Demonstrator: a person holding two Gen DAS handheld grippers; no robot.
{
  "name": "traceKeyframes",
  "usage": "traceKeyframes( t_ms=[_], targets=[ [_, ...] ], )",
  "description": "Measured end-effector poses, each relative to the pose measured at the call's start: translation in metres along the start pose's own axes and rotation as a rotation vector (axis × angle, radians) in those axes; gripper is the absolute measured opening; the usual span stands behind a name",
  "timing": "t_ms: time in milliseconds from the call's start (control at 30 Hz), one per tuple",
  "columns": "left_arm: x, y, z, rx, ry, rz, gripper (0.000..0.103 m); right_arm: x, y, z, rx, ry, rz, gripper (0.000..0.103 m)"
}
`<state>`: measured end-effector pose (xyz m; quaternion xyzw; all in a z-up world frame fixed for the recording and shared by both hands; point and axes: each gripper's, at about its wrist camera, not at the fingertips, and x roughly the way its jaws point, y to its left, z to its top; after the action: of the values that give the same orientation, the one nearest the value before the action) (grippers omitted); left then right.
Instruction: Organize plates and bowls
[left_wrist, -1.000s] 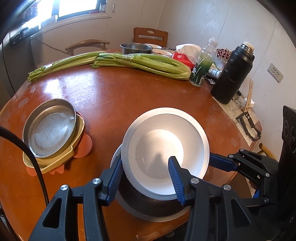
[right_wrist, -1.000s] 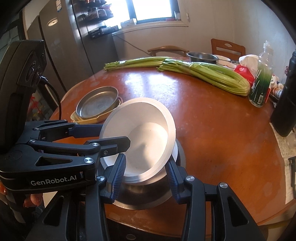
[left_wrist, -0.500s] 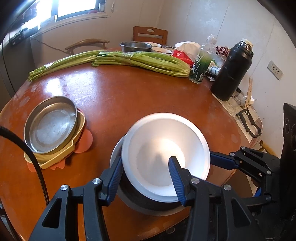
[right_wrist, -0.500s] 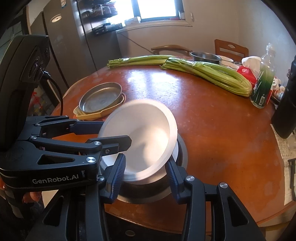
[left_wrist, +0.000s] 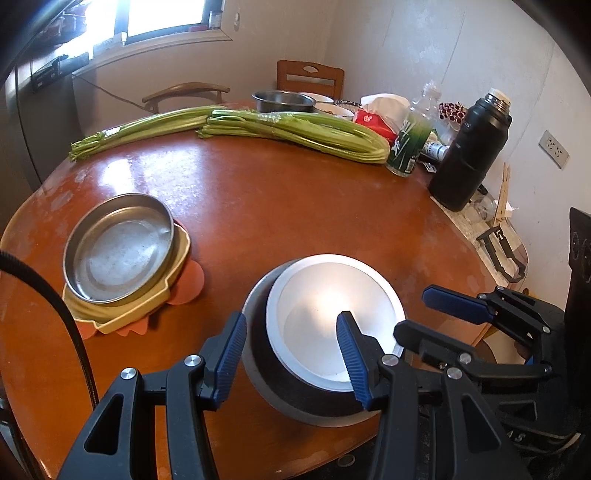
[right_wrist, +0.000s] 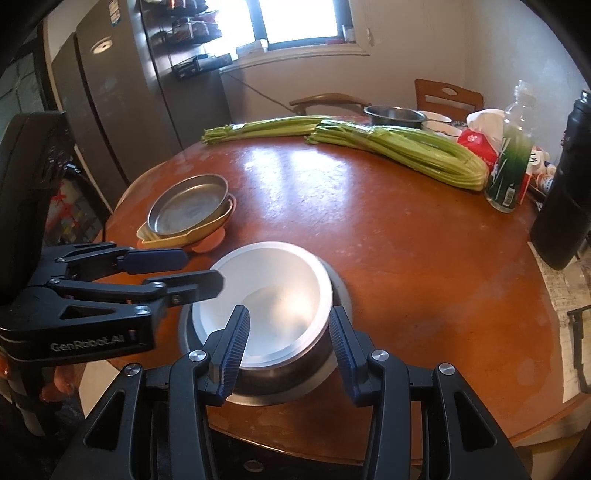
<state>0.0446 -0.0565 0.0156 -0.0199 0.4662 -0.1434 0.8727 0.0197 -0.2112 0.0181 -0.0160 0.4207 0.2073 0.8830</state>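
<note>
Two stacks stand on the counter (left_wrist: 280, 206): a steel pan (left_wrist: 118, 247) nested in a yellow dish (left_wrist: 110, 317), and beside it the white bowl (left_wrist: 332, 314) set in a steel bowl (left_wrist: 266, 373). A metal bowl (left_wrist: 282, 100) far behind the white bowl looks left to gather. The left gripper (left_wrist: 291, 354) and right gripper (right_wrist: 288, 343) each have their jaws spread partway around the white bowl, pads seemingly just clear.

2 wrist cams, close, down-angled

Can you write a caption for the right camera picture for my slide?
White bowl nested in a steel bowl on the round wooden table, both grippers close by.
</note>
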Motion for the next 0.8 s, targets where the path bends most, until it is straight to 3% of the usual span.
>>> traceKeyframes(
  t_ms=[300,700,800],
  targets=[
    [-0.002,0.009,-0.003,-0.035,-0.003,0.006,0.053,0.004,-0.012,0.002,0.044,0.004,-0.007,0.055],
    [0.021,0.018,-0.009,-0.083,0.060,-0.007,0.054,0.029,-0.019,-0.006,0.102,0.076,0.044,0.056],
    [0.027,0.018,-0.009,-0.087,0.073,-0.011,0.054,0.031,-0.018,-0.007,0.102,0.079,0.051,0.062]
  ],
)
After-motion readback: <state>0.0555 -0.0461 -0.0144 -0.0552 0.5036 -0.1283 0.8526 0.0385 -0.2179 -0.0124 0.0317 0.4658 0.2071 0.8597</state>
